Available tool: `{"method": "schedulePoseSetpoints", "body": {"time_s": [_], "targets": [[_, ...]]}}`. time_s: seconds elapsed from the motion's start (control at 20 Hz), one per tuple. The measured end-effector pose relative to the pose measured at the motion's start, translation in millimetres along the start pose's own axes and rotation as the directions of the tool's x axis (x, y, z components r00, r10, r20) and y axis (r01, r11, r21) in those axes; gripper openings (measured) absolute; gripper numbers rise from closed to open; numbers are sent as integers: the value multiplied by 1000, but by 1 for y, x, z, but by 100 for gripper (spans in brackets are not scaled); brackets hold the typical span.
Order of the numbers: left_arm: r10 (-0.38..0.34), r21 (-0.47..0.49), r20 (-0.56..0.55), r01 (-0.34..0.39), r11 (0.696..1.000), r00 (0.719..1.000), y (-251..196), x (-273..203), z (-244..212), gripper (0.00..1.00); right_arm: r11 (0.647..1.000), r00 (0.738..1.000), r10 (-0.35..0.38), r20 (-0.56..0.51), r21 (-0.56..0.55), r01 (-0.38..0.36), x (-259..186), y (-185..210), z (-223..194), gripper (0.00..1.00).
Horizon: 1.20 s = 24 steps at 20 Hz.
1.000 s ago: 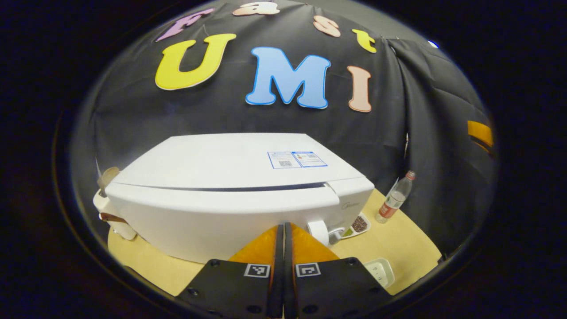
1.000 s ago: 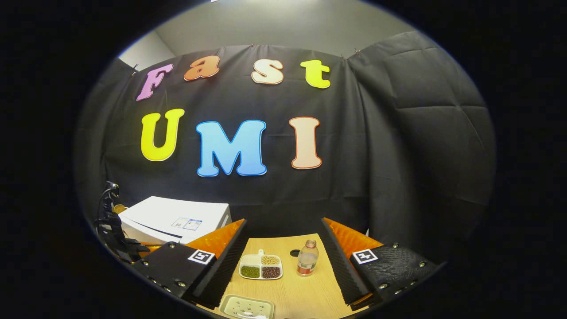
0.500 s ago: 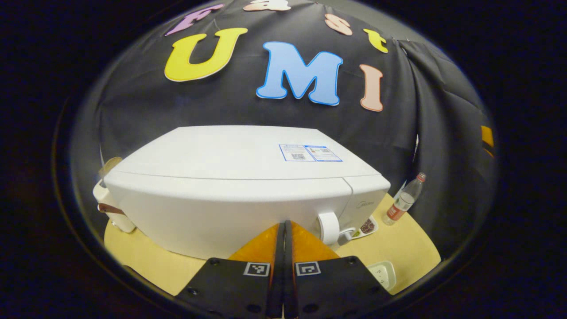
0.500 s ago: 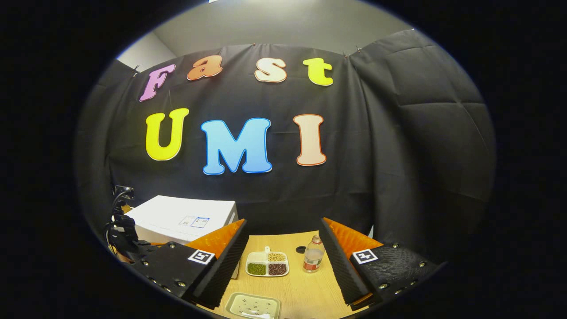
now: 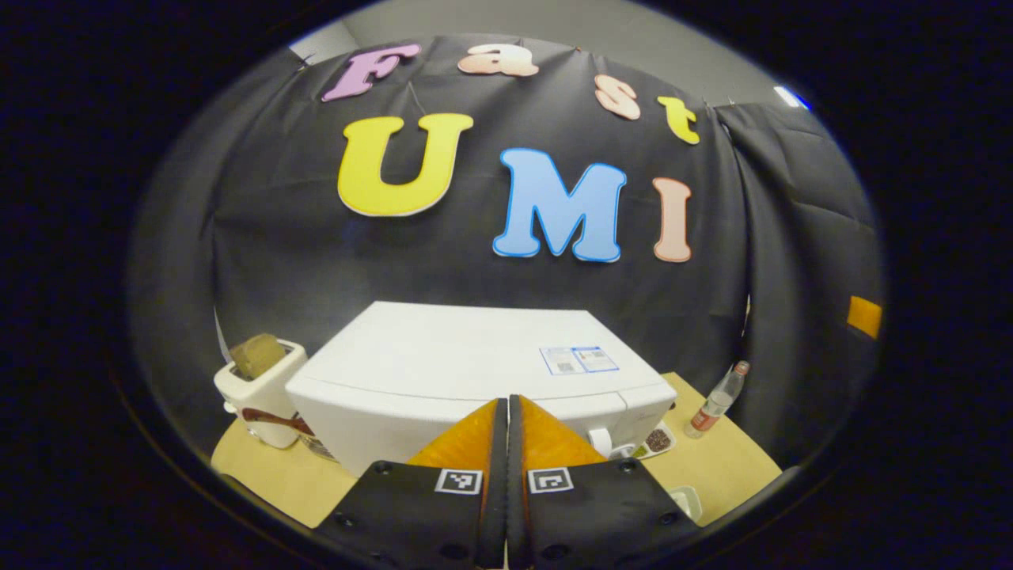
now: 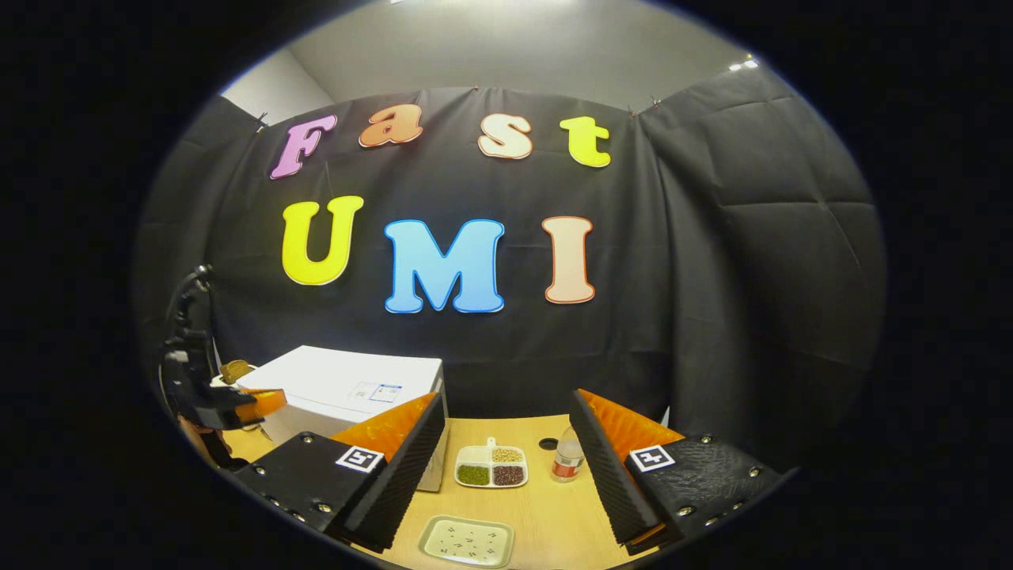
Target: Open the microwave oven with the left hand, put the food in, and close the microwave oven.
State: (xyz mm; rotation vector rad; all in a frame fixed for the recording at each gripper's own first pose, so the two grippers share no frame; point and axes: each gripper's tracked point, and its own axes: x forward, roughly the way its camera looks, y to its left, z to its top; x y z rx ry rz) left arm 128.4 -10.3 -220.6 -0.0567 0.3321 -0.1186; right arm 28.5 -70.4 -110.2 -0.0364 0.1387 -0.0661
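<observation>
The white microwave (image 5: 475,372) stands with its door closed, a round knob (image 5: 600,440) low on its right front. My left gripper (image 5: 506,412) is shut with nothing in it, held back from the microwave's front and above it. A divided white food tray (image 6: 491,467) with green, tan and dark beans lies on the wooden table right of the microwave (image 6: 348,384). My right gripper (image 6: 506,396) hangs open above the table with that tray between its fingers, well beyond them. The left gripper (image 6: 265,401) appears at the far left, in front of the microwave.
A white toaster (image 5: 261,388) with bread stands left of the microwave. A plastic bottle (image 5: 716,400) stands right of the tray, partly behind my right finger in the right gripper view. A pale rectangular dish (image 6: 467,542) lies near the table's (image 6: 546,514) front edge.
The gap at the microwave door's top has closed. My left gripper, still shut, has drawn back and risen from the microwave's front. The right gripper's view has shifted slightly.
</observation>
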Motion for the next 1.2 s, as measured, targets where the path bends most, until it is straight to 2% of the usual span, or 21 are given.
{"method": "schedulePoseSetpoints", "body": {"time_s": [0.1, 0.2, 0.35, 0.75, 1.15, 1.2], "targets": [[-17, 24, 87, 15, 1000, 996, 5, -34, 43, 8, 1000, 1000, 23, 15, 4, -23, -5, 17, 9, 97], [-25, 46, 178, 17, 999, 984, 8, -67, 85, 43, 999, 998, 48, 31, 8, -48, -12, 34, 20, 97], [2, 85, 262, -25, 996, 965, 24, -118, 126, 96, 997, 996, 80, 48, 9, -80, -24, 62, 36, 97], [5, 64, 322, -27, 998, 947, 57, -201, 153, 96, 992, 988, 127, 88, 15, -129, -64, 117, 67, 97], [-29, 80, 339, 2, 997, 940, 77, -231, 169, 97, 994, 992, 107, 65, 16, -108, -86, 131, 75, 97], [-34, 83, 341, 6, 997, 939, 77, -233, 170, 95, 994, 992, 108, 64, 14, -109, -88, 132, 75, 97]]}}
